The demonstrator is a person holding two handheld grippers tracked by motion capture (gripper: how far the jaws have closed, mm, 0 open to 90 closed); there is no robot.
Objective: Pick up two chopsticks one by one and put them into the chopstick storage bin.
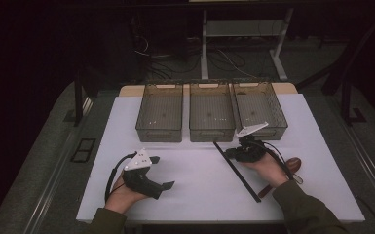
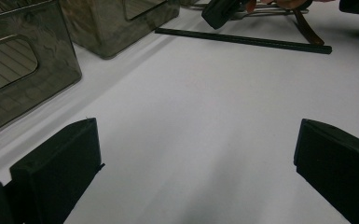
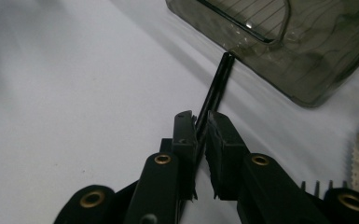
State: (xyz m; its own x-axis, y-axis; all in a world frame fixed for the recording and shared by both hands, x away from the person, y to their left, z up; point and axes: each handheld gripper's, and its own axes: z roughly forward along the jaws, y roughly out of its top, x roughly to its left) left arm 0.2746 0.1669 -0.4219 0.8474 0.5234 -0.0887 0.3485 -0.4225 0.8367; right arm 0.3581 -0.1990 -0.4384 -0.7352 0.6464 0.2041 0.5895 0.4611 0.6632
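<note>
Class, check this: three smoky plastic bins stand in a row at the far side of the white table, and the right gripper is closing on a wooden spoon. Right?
Not quite. The right gripper is closed on a thin black rod, as the right gripper view shows. The three bins do stand in a row.

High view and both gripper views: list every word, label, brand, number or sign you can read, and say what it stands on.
None can be read.
The three smoky bins: no label visible on their walls.
The black strip: plain.
The left gripper and right gripper: no markings legible.
The white table top: bare of print.
</note>
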